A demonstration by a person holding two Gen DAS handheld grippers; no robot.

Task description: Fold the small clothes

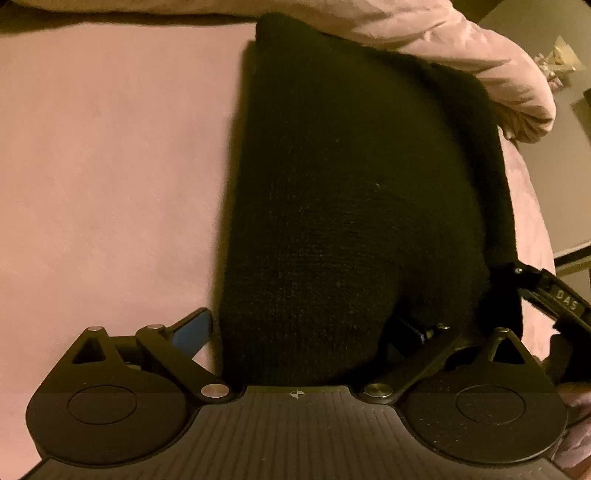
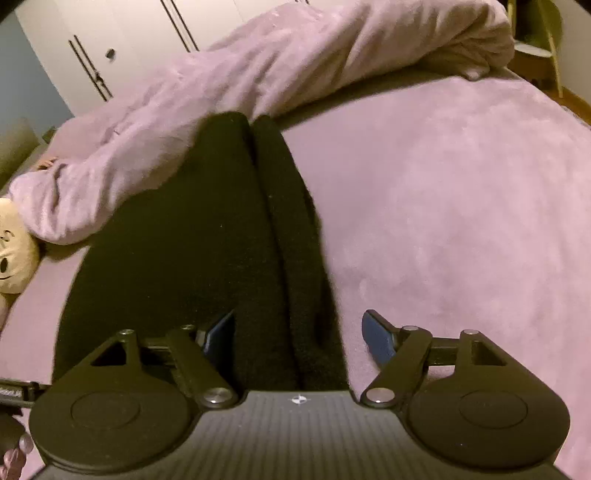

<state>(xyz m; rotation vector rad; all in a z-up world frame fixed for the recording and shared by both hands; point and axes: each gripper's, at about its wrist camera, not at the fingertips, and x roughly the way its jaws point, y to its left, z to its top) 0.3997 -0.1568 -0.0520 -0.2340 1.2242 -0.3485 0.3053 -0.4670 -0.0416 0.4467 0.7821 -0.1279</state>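
A black knit garment (image 1: 351, 184) lies flat on the pink bed sheet (image 1: 110, 166), reaching away from me. My left gripper (image 1: 303, 332) stands wide open over its near edge. One blue pad (image 1: 192, 332) sits at the cloth's left border, and the other finger is dark against the knit. In the right wrist view the same garment (image 2: 184, 240) shows a doubled, folded edge along its right side. My right gripper (image 2: 299, 338) is open astride that edge, with its right pad (image 2: 376, 339) clear of the cloth over the sheet (image 2: 461, 221).
A crumpled pink blanket (image 2: 277, 74) lies across the far side of the bed and touches the garment's far end. A cream plush toy (image 2: 11, 251) sits at the left. White wardrobe doors (image 2: 110, 29) stand behind. The bed's edge (image 1: 543, 221) drops off at the right.
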